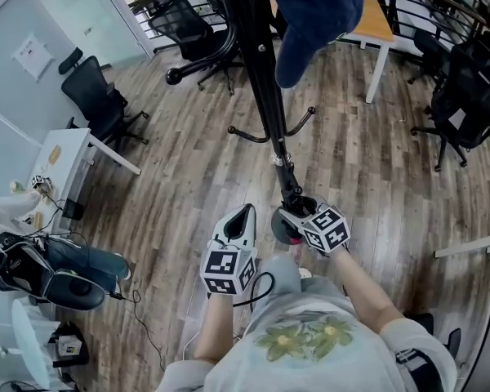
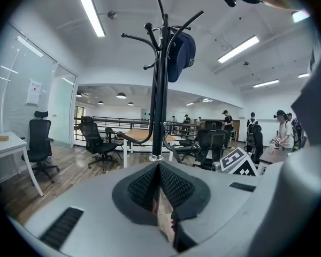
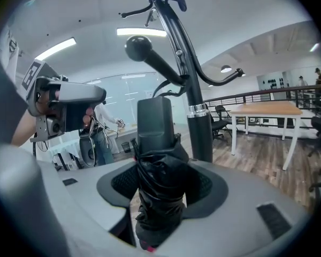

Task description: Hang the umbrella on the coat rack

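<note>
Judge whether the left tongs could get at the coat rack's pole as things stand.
Probably yes: the left tongs are shut and empty, and the coat rack's pole stands straight ahead of them with nothing between; they would need to open first.

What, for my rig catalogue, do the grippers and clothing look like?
Left gripper and right gripper: pale grey shells, black textured pads, each with a white cube of black square markers. Black cable by the left. Pale short-sleeved shirt, flower print.

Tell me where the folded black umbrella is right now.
In the right gripper view, the folded black umbrella stands handle up, clamped in the jaws of the right gripper, just left of the black coat rack pole.
</note>
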{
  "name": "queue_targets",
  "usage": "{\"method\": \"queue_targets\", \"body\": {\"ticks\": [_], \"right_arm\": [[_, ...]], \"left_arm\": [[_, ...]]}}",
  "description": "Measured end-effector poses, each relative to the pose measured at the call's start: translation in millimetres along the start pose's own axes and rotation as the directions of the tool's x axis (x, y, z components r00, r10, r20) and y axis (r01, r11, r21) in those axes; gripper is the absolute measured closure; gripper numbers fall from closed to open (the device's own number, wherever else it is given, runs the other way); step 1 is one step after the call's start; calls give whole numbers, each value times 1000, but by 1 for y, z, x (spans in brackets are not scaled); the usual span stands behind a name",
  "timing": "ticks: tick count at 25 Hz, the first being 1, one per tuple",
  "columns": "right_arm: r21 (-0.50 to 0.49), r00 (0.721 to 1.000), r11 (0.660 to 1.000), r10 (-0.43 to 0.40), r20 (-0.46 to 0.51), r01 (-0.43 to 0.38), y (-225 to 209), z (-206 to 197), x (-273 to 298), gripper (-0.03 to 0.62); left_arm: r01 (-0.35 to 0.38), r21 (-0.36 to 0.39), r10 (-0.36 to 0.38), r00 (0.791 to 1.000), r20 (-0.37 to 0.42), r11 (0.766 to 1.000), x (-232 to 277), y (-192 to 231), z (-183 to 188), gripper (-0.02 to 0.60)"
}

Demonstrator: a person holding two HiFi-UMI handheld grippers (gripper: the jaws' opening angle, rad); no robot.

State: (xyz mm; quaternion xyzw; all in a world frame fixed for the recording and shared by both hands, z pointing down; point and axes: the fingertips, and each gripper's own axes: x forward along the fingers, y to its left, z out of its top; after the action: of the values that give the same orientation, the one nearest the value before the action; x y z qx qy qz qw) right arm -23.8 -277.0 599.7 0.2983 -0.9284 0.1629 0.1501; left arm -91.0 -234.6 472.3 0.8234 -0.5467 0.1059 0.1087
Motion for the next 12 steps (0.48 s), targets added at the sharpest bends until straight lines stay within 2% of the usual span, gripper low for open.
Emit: {"method": "queue_targets", "body": {"ticks": [5, 12], "right_arm": [[-29, 1000, 1000, 0, -18, -1, -3, -9, 4, 367], [-20, 998, 999, -40, -47, 39, -9, -18, 13, 364]], "left_arm": [[10, 9, -10, 1000, -1, 1000, 2, -8, 2, 580], [9, 14, -9, 1000, 0, 1000, 0, -6, 6, 580]]}}
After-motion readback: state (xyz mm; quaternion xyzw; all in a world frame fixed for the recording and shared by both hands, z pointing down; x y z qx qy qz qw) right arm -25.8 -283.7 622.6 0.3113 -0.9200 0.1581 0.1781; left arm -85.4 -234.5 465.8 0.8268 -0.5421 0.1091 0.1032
